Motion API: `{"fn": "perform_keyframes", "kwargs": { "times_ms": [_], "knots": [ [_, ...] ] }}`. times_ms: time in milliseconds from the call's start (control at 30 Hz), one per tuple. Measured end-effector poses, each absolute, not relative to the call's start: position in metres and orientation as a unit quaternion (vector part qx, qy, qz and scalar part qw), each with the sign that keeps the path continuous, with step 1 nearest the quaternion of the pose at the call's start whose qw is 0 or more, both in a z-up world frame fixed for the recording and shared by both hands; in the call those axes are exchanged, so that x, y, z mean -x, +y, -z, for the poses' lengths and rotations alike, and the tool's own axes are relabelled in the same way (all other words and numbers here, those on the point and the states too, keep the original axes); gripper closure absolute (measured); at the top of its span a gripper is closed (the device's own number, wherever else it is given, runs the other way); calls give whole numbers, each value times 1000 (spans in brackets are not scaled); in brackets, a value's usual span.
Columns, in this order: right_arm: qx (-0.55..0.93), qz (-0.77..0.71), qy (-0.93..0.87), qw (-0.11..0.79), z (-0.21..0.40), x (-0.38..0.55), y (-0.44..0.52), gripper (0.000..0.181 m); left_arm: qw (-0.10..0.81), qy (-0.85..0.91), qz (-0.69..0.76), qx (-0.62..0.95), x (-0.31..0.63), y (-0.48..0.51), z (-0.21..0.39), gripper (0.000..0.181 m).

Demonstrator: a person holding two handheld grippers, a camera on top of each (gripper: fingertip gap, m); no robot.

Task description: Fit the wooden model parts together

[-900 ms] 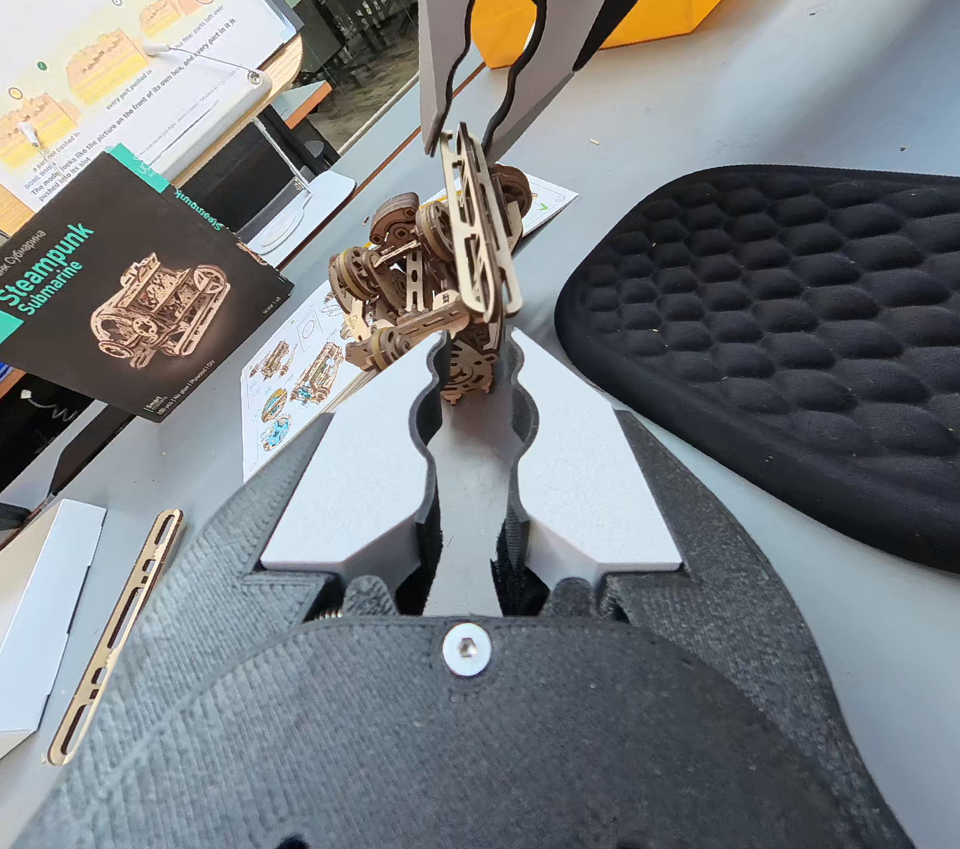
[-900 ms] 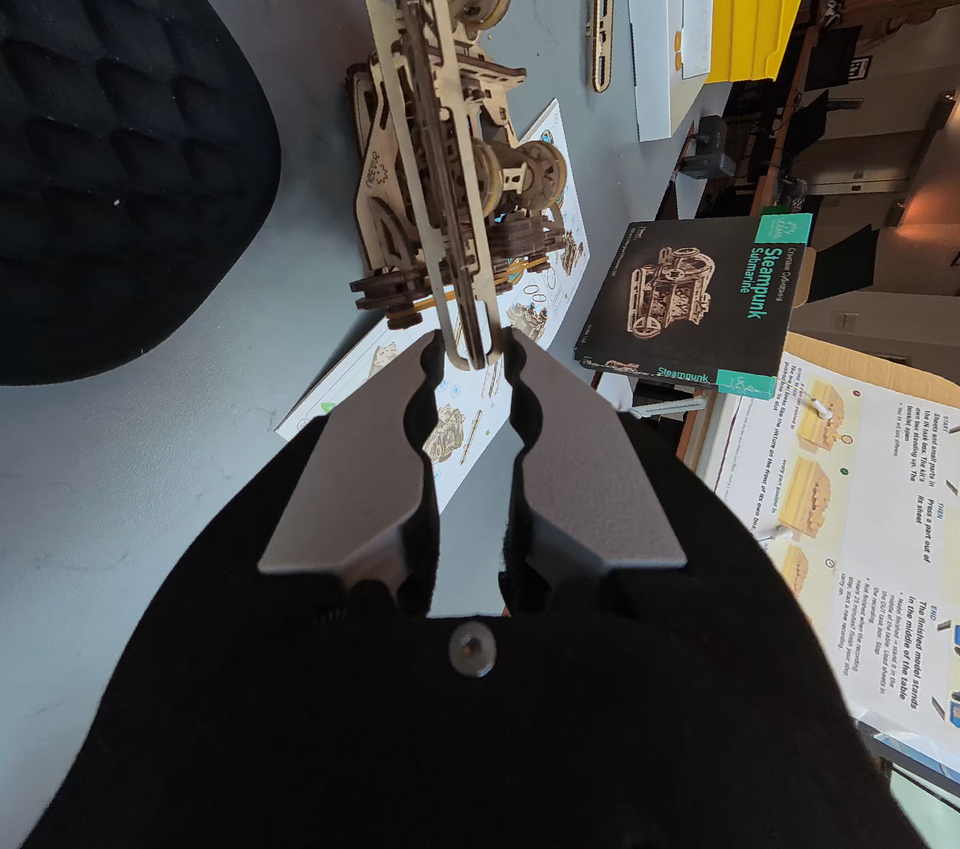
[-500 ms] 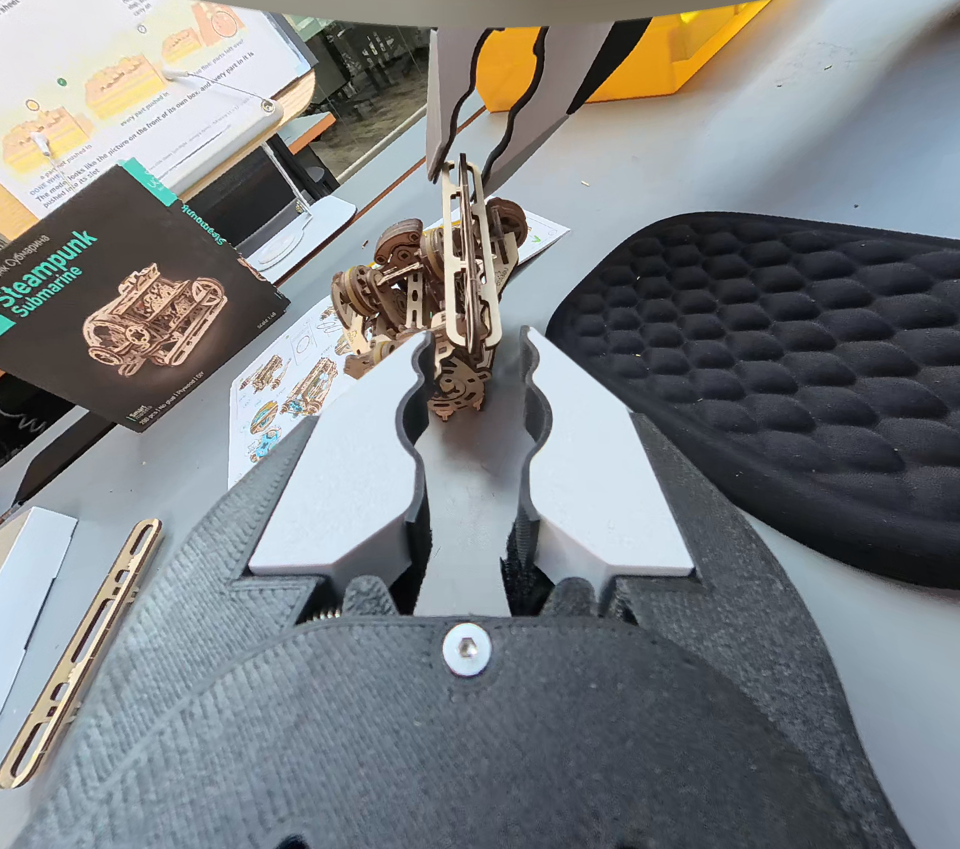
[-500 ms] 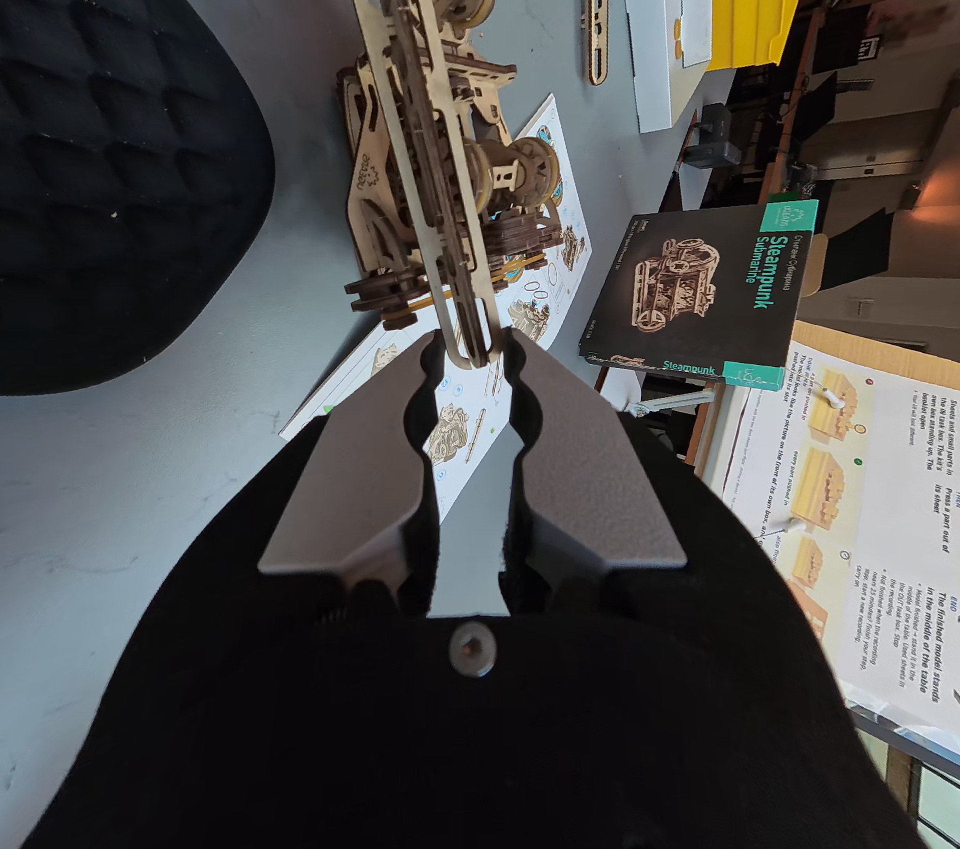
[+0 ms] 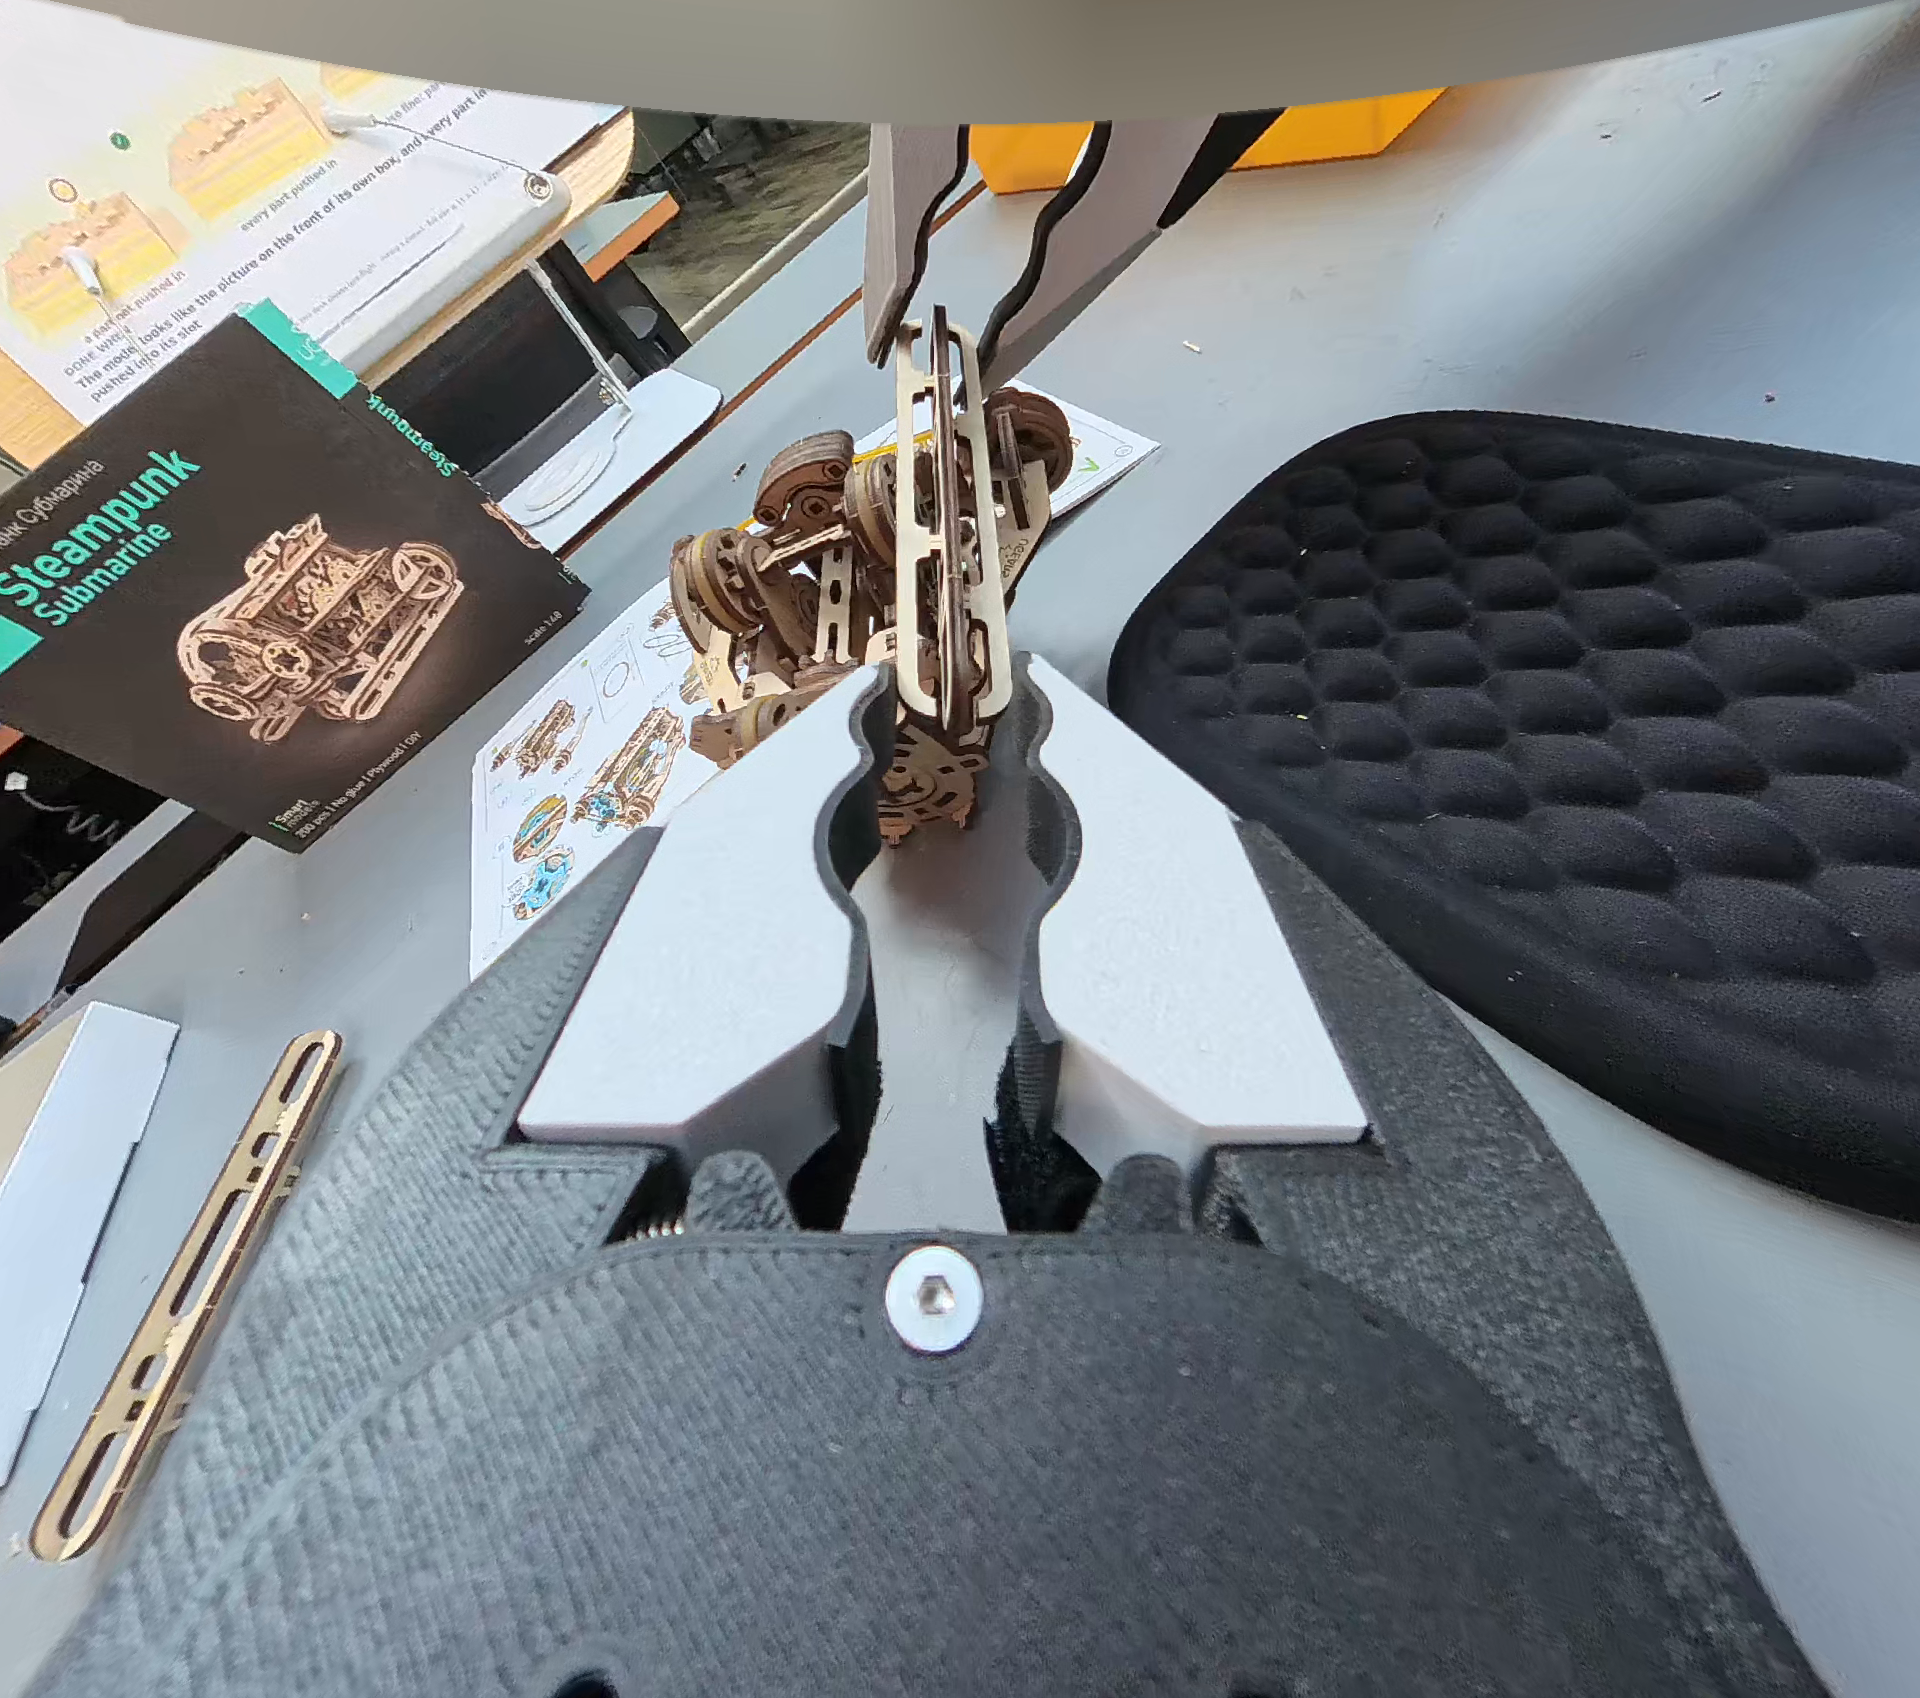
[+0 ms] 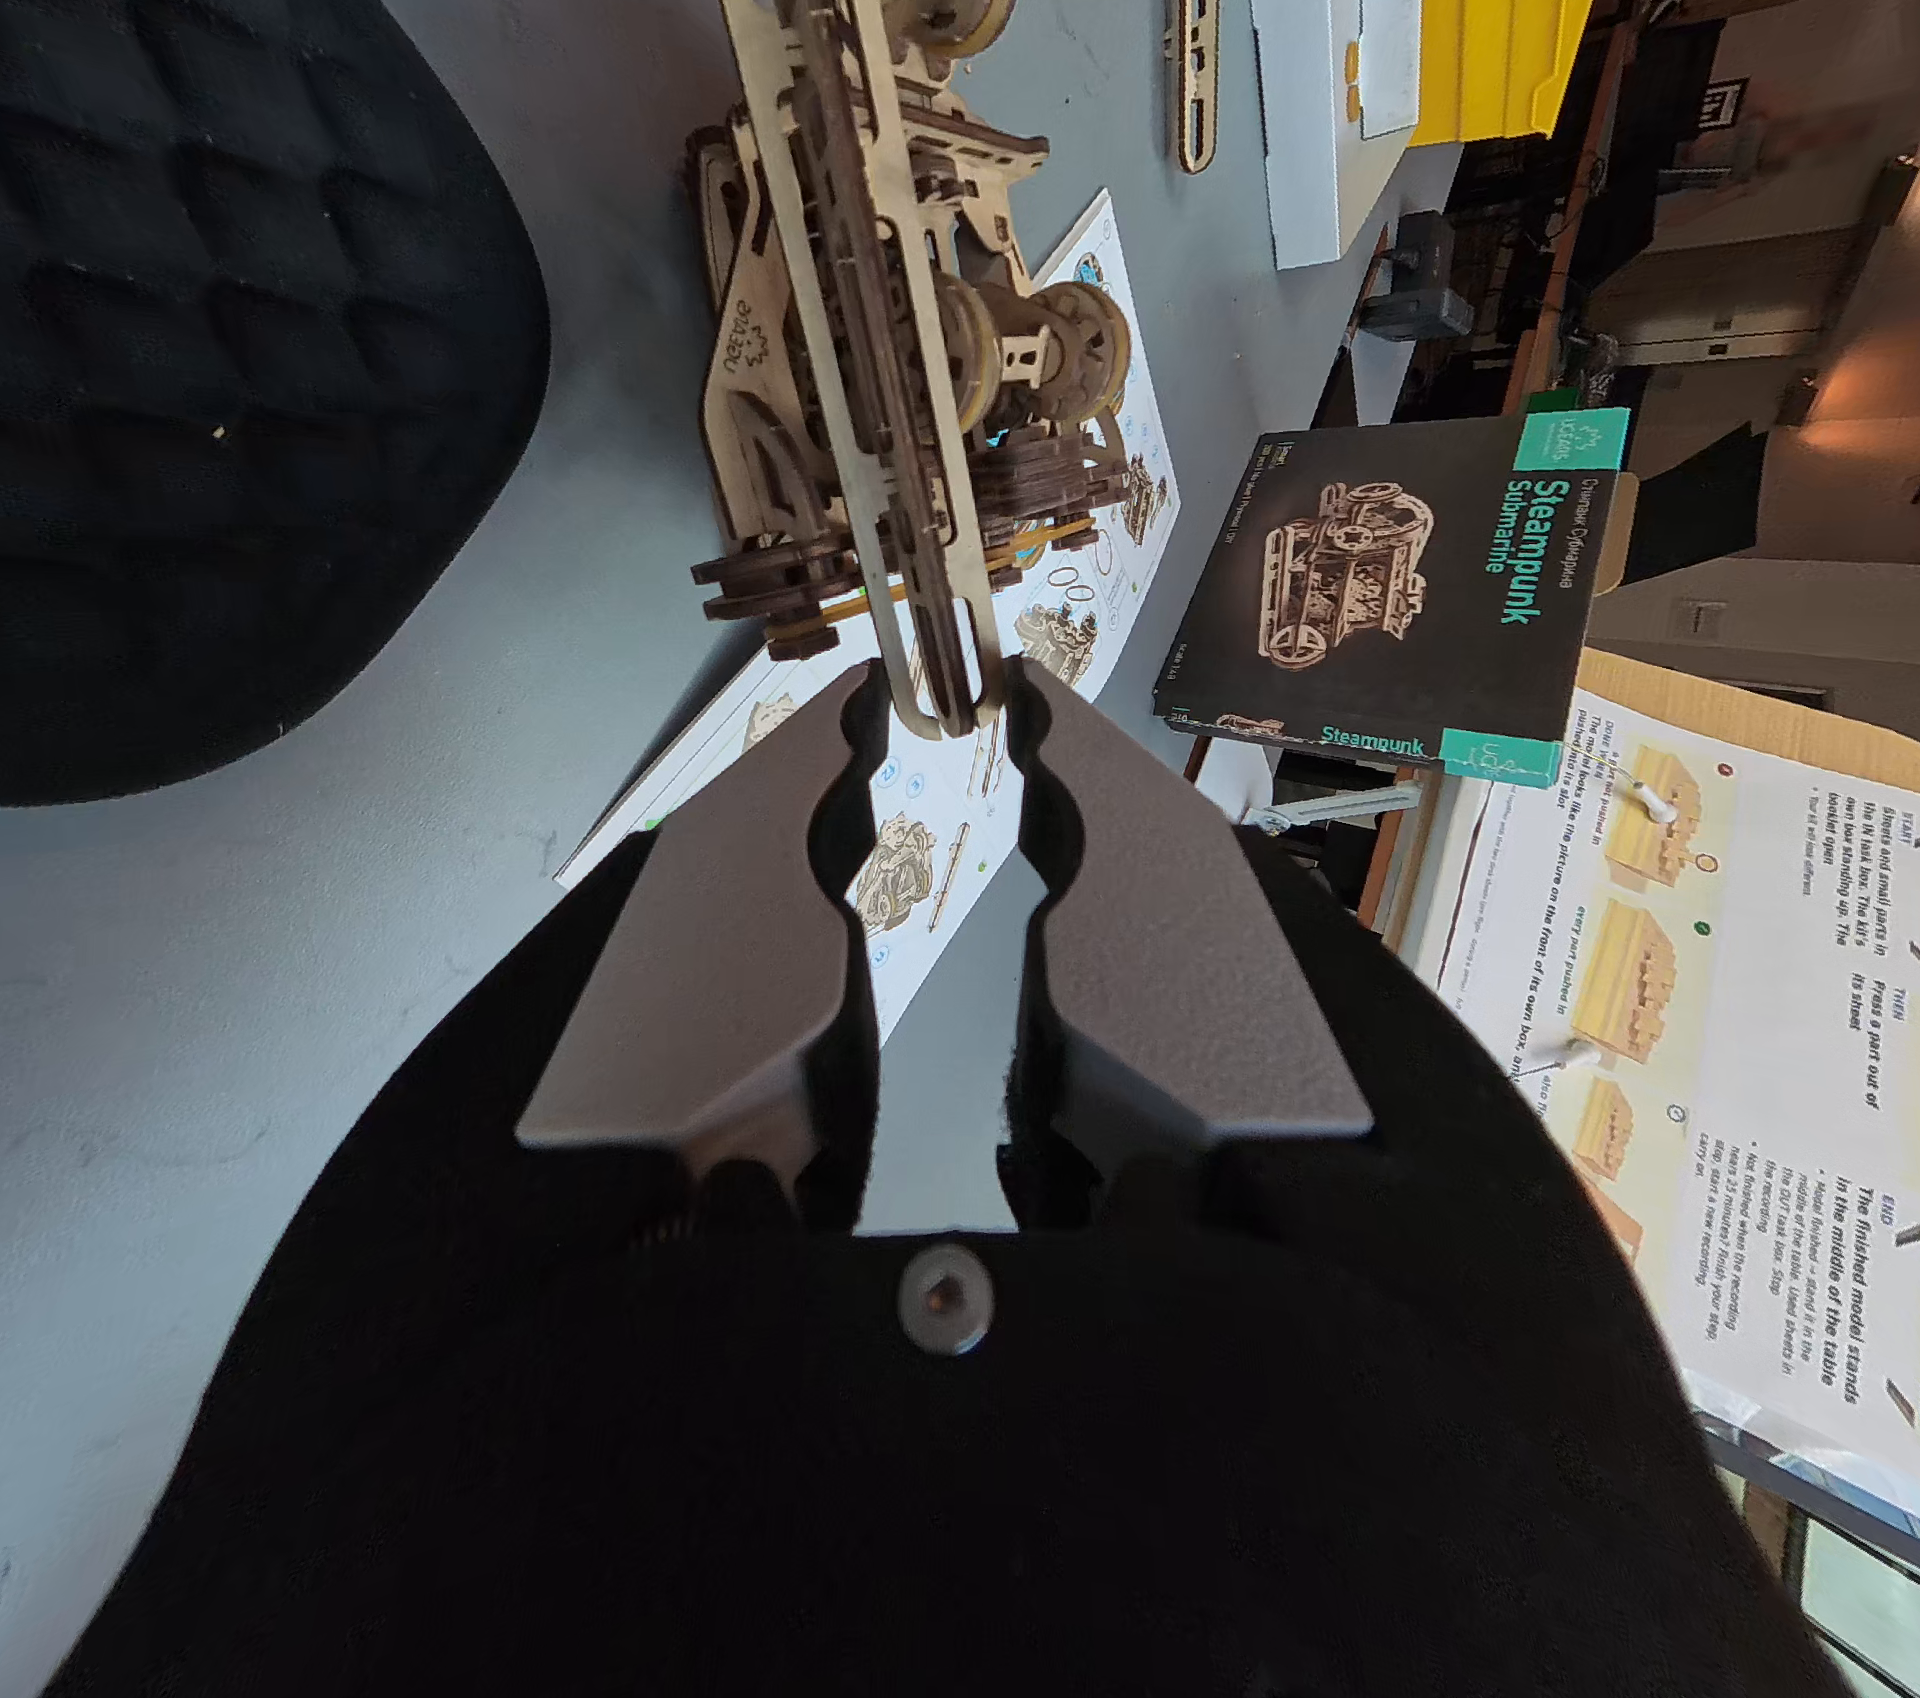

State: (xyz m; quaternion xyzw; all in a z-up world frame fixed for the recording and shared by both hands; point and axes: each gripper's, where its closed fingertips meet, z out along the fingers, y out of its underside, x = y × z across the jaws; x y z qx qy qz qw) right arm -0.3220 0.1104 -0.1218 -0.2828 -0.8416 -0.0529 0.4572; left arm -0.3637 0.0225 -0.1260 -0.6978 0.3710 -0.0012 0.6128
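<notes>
The part-built wooden model [image 5: 790, 568] stands tilted on its side on an instruction sheet [image 5: 582, 755]; it also shows in the right wrist view [image 6: 997, 360]. A long slotted wooden plate [image 5: 912, 505] stands upright against its side and also shows in the right wrist view [image 6: 779, 194]. My right gripper [image 6: 940, 680] is shut on the plate's upper end, and in the left wrist view it [image 5: 935, 349] comes down from above. My left gripper [image 5: 956, 680] is closed around the model's near lower end, with the plate's lower tip between its fingertips.
A black cushioned pad [image 5: 1558, 765] lies right of the model. The black kit box [image 5: 239, 588] leans at the left. A loose slotted wooden strip [image 5: 187, 1285] and a white box [image 5: 62, 1181] lie near left. A yellow bin [image 5: 1143, 142] stands behind. The left gripper's tips are roughly 11 centimeters from the right gripper's.
The slotted plate has swung from tilted to upright and now lies flat against the model's side. The right gripper has come lower and closer. The left gripper keeps its hold.
</notes>
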Motion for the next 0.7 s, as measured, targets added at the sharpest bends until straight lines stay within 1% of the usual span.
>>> {"fn": "perform_keyframes", "kwargs": {
  "times_ms": [700],
  "knots": [
    [270,58,-843,462,122,322,104,161,608,366,-12,705,372,23,131,162]
  ]
}}
